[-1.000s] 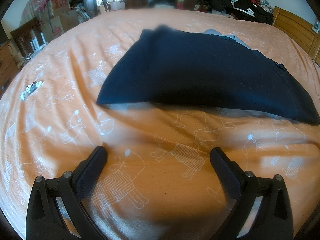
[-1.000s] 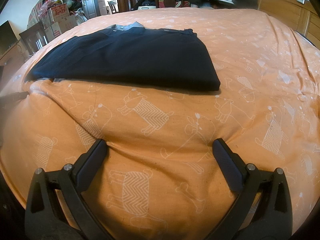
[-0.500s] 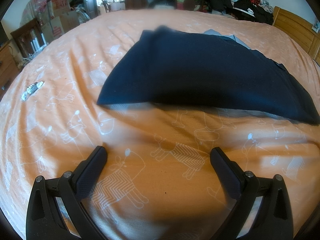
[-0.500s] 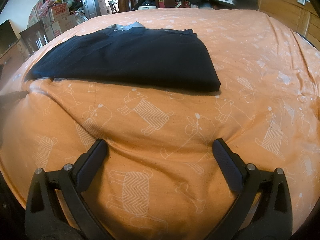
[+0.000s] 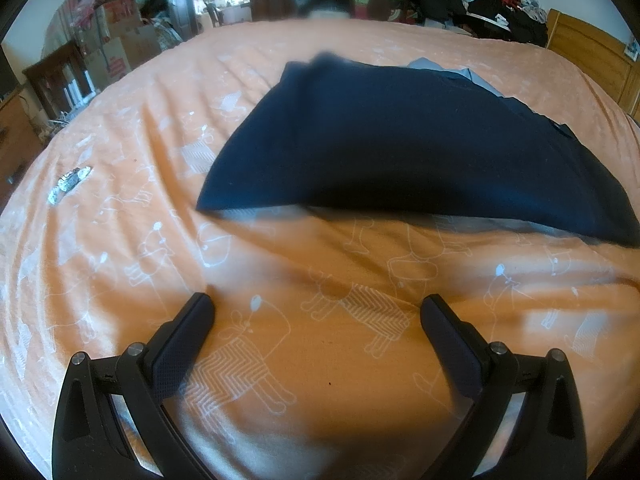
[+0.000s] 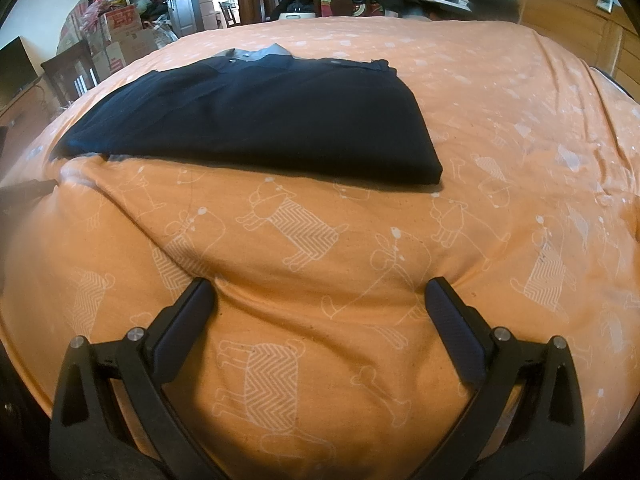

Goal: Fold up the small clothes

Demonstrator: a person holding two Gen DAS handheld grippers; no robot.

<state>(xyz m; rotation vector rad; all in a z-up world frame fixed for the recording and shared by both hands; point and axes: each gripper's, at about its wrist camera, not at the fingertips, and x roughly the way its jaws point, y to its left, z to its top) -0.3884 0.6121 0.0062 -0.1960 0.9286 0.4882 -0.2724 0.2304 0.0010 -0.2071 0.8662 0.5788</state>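
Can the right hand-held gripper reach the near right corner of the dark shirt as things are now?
Probably yes. The right hand-held gripper is open and empty, and only bare orange bedsheet lies between it and the shirt corner.

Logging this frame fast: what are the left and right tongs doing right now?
Left tongs: open, holding nothing, over the orange bedsheet.
Right tongs: open, holding nothing, short of the navy shirt.

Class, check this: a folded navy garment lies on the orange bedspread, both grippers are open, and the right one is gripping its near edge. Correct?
Not quite. In the right wrist view the right gripper grips nothing: its jaws stand apart over bare orange bedspread, short of the navy garment. The rest holds.
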